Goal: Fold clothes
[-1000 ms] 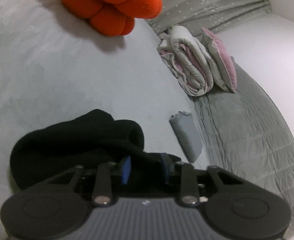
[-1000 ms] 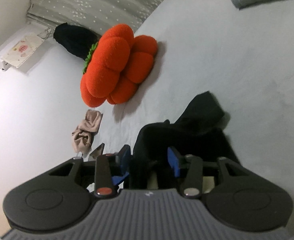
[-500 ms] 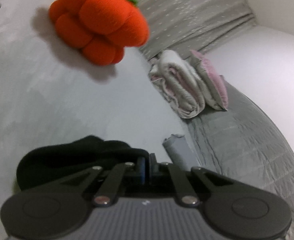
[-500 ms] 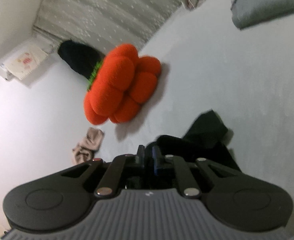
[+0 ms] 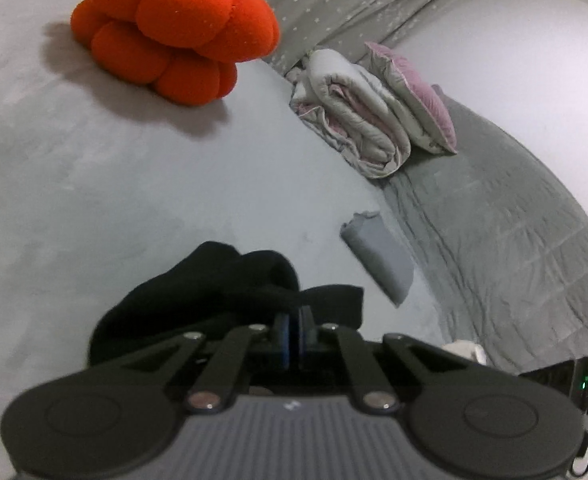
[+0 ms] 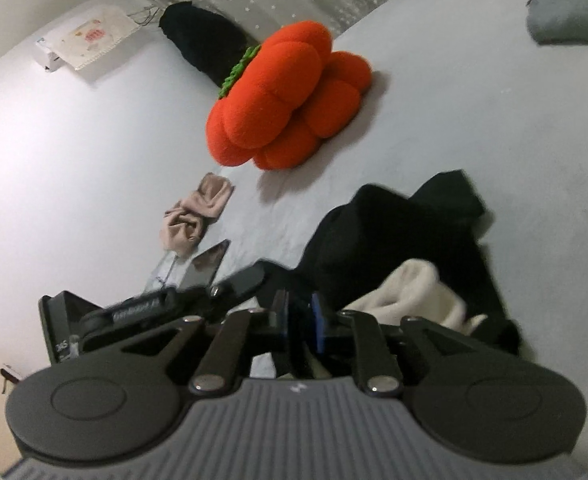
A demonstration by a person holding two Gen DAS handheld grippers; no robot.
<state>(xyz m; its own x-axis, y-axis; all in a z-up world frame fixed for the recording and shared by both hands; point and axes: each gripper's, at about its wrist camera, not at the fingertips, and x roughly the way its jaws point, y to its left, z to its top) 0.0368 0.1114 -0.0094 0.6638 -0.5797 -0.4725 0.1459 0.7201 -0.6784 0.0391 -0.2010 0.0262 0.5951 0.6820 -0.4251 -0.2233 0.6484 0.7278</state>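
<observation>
The left gripper (image 5: 293, 334) has its blue pads pressed together on a fold of the black garment (image 5: 222, 292), which bunches just ahead of the fingers and humps to the near left on the pale grey bed sheet (image 5: 114, 184). In the right wrist view the right gripper (image 6: 300, 320) sits at the near left edge of the same black garment (image 6: 406, 236); its jaws are opening, a narrow gap shows between the pads, and dark cloth seems to lie in that gap, though whether the pads still press on it I cannot tell. From there the garment runs away to the far right, its long axis slanting toward a loose tail at the far end, with a cream lining (image 6: 410, 296) turned out close to the right fingers. Both hands are at the near edge of the cloth, so the coming move likely depends on carrying that edge away toward the far tail.

No containers are in view. Left of the right gripper lie a phone (image 6: 206, 266) and a crumpled beige cloth (image 6: 196, 216). Farther off sits the orange pumpkin cushion (image 5: 174, 28), and to the right a folded grey cloth (image 5: 378, 256), then a rolled quilt (image 5: 358, 116) against the far curtain.
</observation>
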